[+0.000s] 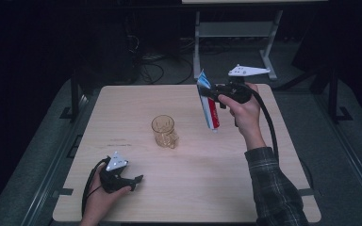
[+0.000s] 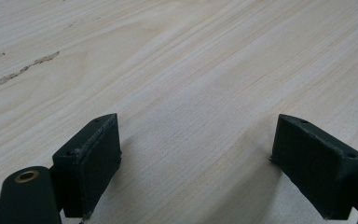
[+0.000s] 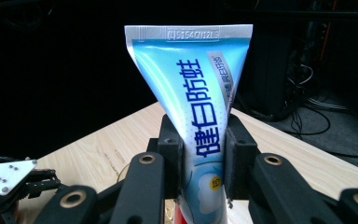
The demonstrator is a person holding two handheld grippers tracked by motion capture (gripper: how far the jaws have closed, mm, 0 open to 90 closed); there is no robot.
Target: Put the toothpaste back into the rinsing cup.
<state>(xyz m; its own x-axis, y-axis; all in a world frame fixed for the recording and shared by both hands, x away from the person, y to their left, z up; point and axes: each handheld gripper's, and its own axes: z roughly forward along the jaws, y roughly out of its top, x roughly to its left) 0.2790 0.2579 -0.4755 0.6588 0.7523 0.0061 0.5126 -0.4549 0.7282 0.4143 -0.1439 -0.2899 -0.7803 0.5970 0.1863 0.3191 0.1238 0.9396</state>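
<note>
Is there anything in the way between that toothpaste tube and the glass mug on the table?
Nothing visible. The right hand-held gripper holds the toothpaste tube in the air, cap end down, to the right of the glass mug. Only bare table lies between them; the left hand-held gripper rests nearer the front edge.

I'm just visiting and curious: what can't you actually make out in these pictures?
- Cap of the blue-and-white toothpaste tube: right gripper view, cut off by the bottom edge.
- Tube's small print: high view, too small.
- Inside of the amber glass mug: high view, too small.
- Room behind the wooden table: too dark.
</note>
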